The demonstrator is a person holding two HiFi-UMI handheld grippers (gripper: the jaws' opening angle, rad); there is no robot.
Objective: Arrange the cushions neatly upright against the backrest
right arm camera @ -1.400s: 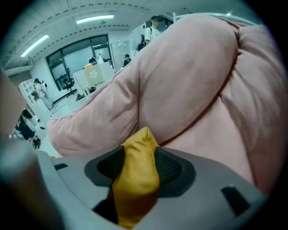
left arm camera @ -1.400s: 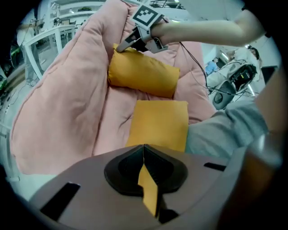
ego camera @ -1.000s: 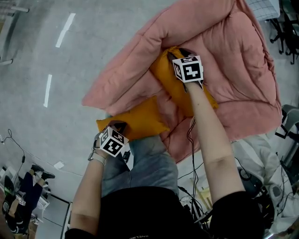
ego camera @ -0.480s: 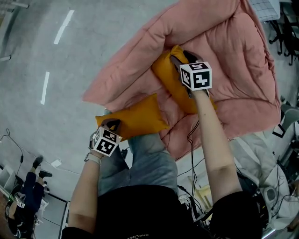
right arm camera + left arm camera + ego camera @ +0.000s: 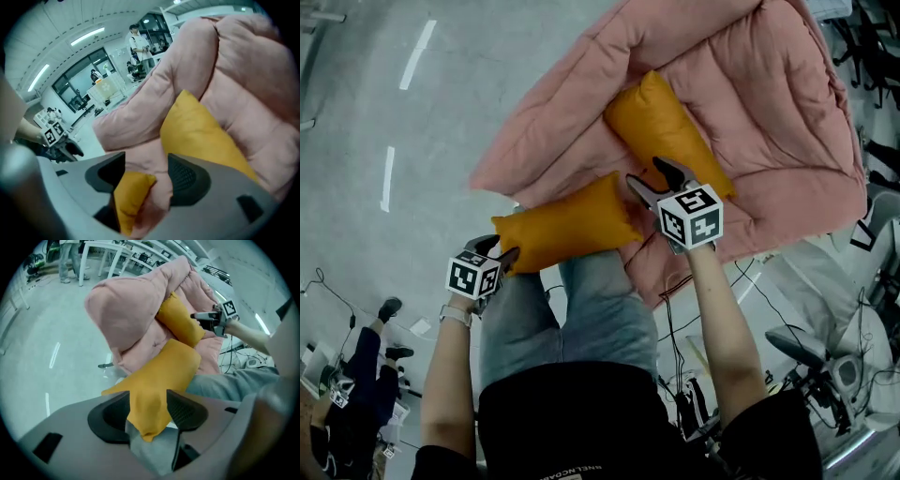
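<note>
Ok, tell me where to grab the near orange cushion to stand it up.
Probably by the tapered left-end corner of the near cushion, from the left: it lies crosswise, plump in the middle, thin at the corners. That corner sits between the opening jaws of the left tool.

Surroundings: grey floor, furniture, bystanders.
Two white tape strips lie on the floor, well apart, roughly in line. A bystander in dark clothes stands at the lower left of the head view. Black cables trail over the floor at the lower right, and dark chair frames are cut off at the upper right. Left gripper view: white tables at the far side, a person's legs beside them. Right gripper view: ceiling light strips, a glass-fronted wall, people standing far off.
</note>
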